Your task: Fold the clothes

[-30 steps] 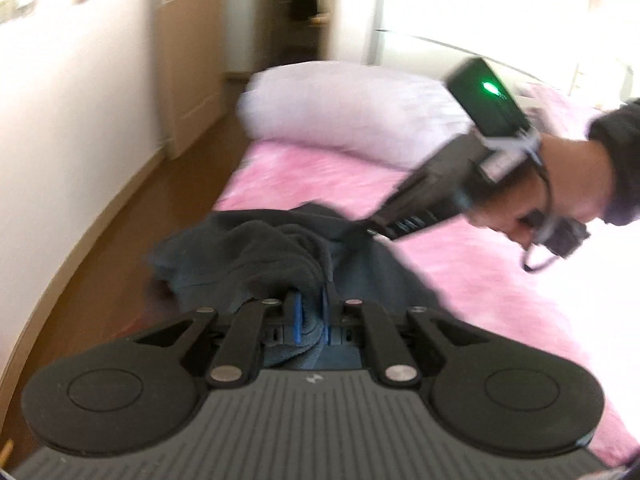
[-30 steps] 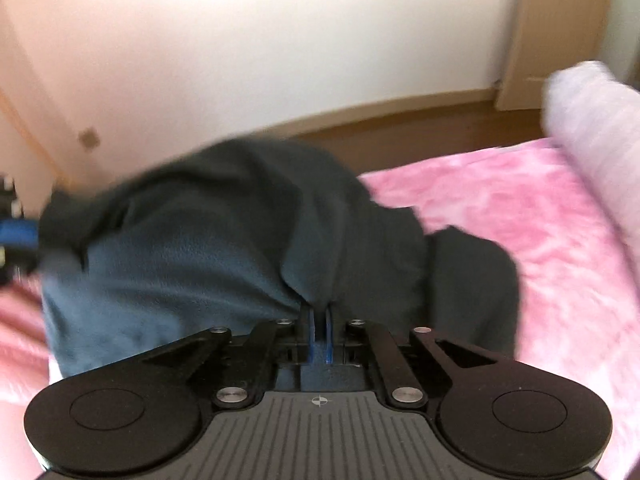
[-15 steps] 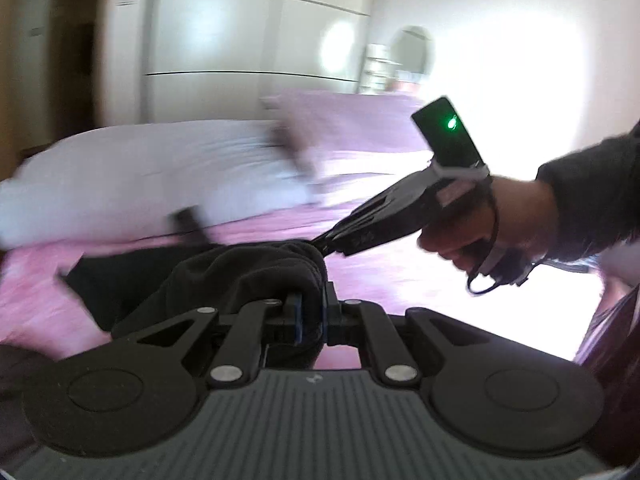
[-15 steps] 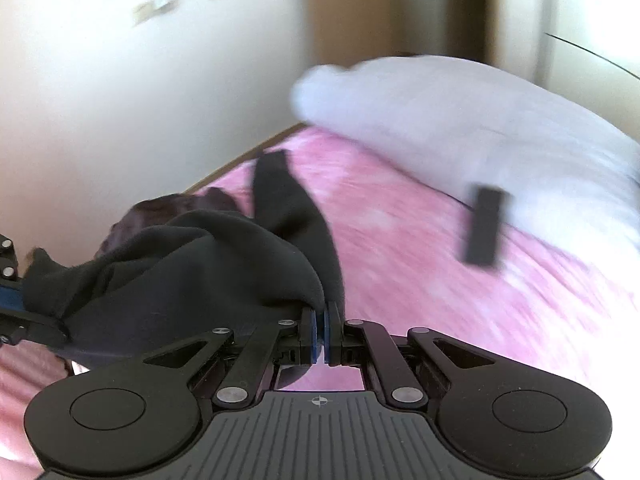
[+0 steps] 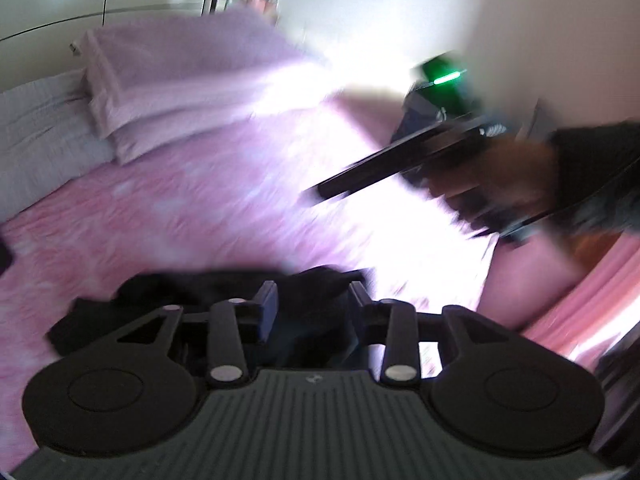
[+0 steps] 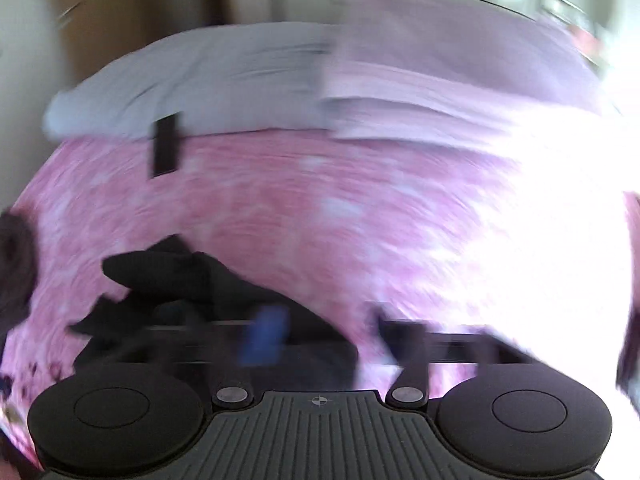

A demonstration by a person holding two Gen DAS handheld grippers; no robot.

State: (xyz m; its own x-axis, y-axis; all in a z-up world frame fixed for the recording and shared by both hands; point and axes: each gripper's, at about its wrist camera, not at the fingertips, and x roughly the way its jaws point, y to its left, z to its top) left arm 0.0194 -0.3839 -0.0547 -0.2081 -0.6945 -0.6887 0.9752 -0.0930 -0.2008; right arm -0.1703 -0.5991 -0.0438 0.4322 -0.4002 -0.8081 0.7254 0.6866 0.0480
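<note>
A dark garment (image 5: 224, 300) lies crumpled on the pink bed (image 5: 168, 208), under the opening left claw (image 5: 312, 304). The right claw (image 6: 324, 332), opening wide, appears empty through blur, the garment (image 6: 180, 292) beneath and left of it.

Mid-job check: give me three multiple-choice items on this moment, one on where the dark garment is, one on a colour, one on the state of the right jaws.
1. Where is the dark garment?
A. on the pink bedspread
B. on the floor
C. on the pillow

2. What colour is the light on the right gripper in the left wrist view?
A. red
B. green
C. blue

3. How do the right gripper's jaws stand?
A. clamped on the garment
B. apart, opening
C. clamped on the pillow

Answers: 1 A, it lies crumpled on the pink cover. 2 B, a green streak glows there. 3 B, the right wrist view shows a wide gap.
</note>
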